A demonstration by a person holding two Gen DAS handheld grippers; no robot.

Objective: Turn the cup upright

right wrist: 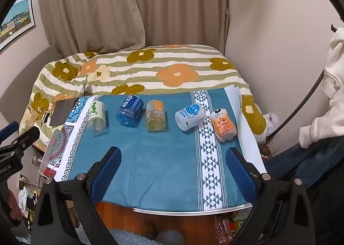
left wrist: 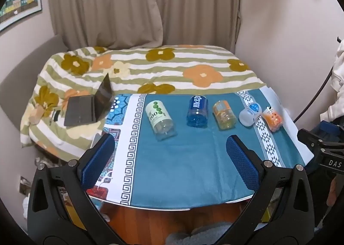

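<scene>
Currently five cups lie on their sides in a row on the blue tablecloth (left wrist: 182, 163), clear green-dotted cup (left wrist: 160, 119) leftmost; left gripper (left wrist: 169, 159) and right gripper (right wrist: 173, 169) hover spread wide, empty.

Five cut-bottle cups (left wrist: 197, 111) (right wrist: 129, 111) lie on their sides in a row.

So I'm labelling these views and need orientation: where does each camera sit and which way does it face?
Left wrist: behind the open left gripper, facing the teal tablecloth and bed; right gripper at the right edge.
Right wrist: behind the open right gripper, further right, same heading; left gripper at the left edge.
Shared: five cut-bottle cups on their sides, including the blue-labelled plastic cup.
</scene>
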